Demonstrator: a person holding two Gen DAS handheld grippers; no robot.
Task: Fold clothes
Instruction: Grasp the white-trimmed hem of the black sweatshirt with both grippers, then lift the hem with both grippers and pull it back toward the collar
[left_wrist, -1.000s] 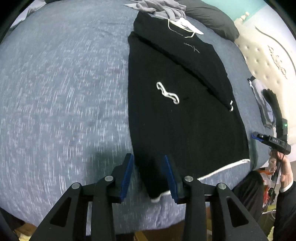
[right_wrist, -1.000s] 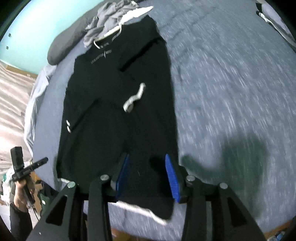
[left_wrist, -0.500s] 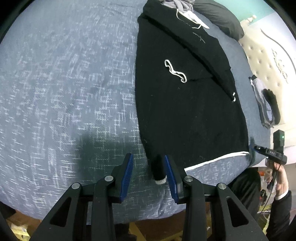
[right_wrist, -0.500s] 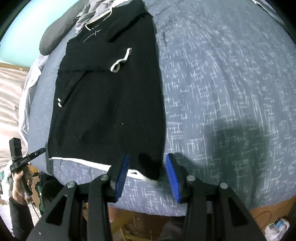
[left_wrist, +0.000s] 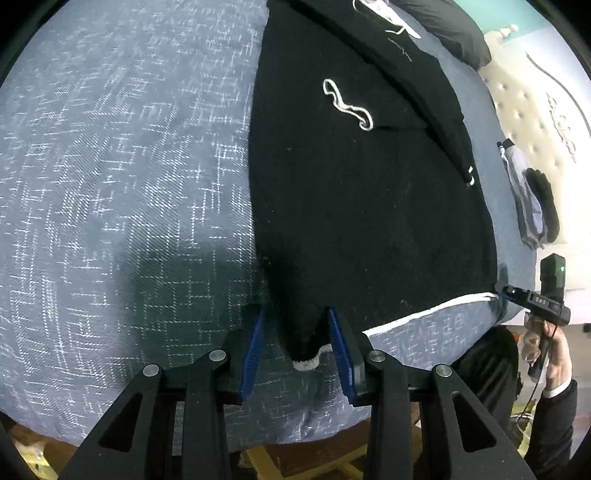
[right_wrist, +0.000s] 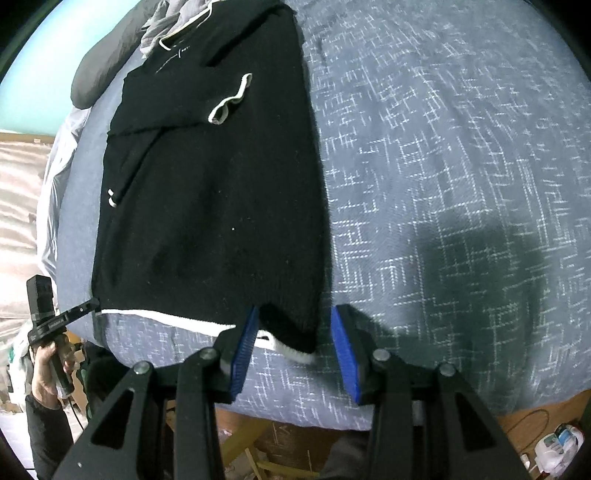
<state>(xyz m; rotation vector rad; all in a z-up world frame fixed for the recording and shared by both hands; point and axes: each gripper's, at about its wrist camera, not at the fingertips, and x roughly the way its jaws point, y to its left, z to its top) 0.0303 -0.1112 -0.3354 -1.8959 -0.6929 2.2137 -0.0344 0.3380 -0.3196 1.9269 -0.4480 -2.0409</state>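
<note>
**Black sweater flat on the bed, both hem corners between the tongs**

The bed (left_wrist: 110, 166), under a blue-grey flecked cover, carries the black sweater (left_wrist: 369, 206) spread flat with sleeves folded in. The left tongs (left_wrist: 295, 347) stand spread around its left hem corner, pads apart from the cloth. The right tongs (right_wrist: 291, 347) likewise straddle the right hem corner, white-trimmed, not pinching.

Bedspread (left_wrist: 110, 166) bare beside sweater (left_wrist: 369, 203)
</note>
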